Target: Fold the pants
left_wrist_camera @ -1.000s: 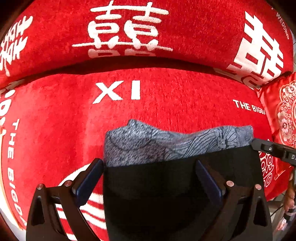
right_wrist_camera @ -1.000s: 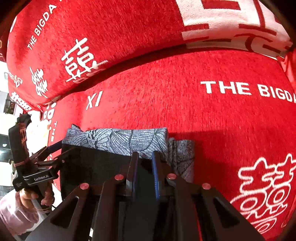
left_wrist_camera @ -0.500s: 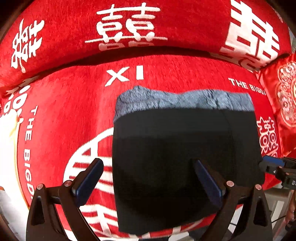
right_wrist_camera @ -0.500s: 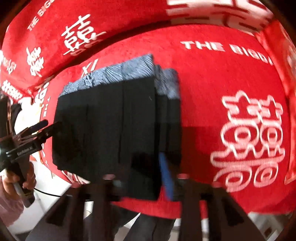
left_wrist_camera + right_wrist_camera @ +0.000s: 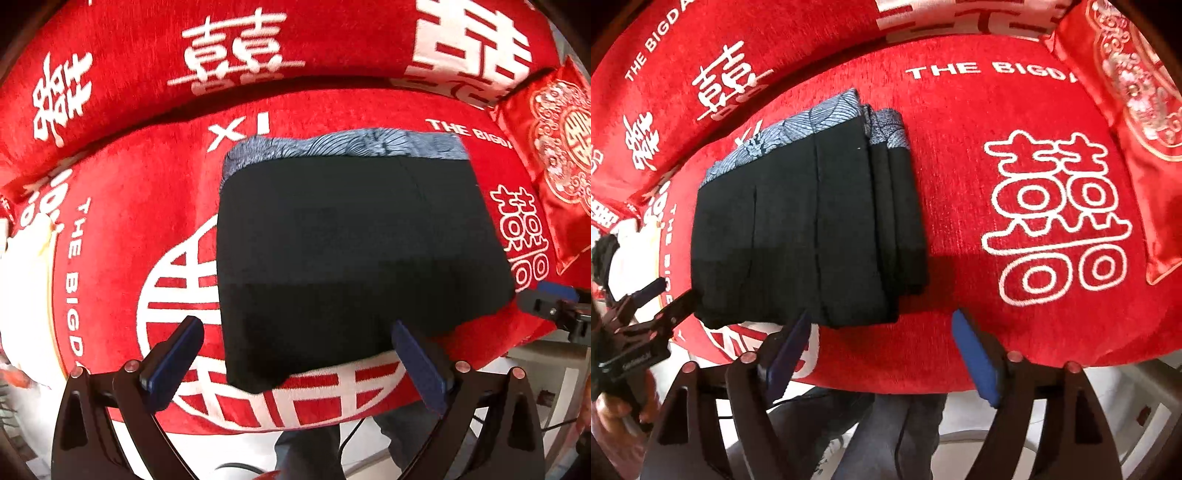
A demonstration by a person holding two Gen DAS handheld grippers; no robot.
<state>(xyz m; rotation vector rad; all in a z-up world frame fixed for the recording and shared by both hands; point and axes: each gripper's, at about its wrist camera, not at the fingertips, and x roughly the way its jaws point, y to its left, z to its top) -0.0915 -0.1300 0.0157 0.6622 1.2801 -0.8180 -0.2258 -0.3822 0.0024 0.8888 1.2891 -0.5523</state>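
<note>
The black pants [image 5: 351, 251] lie folded in a flat rectangle on the red sofa seat, with a grey patterned band [image 5: 347, 146] along the far edge. In the right wrist view the pants [image 5: 812, 229] show stacked layers at their right side. My left gripper [image 5: 295, 354] is open and empty, just in front of the near edge of the pants. My right gripper [image 5: 882, 354] is open and empty, in front of the pants' near right corner. Each gripper shows at the edge of the other's view: the right gripper [image 5: 554, 306] and the left gripper [image 5: 646, 314].
The red sofa cover [image 5: 1015, 221] has white lettering and characters. A red embroidered cushion [image 5: 554, 147] lies at the right, also in the right wrist view [image 5: 1137, 110]. The sofa's front edge is close below both grippers. The person's legs [image 5: 886, 435] and the floor show beneath.
Both grippers have pulled back from the pants toward the sofa's front edge. The right gripper, shut on the pants one second ago, has opened and let go. The pants now lie flat.
</note>
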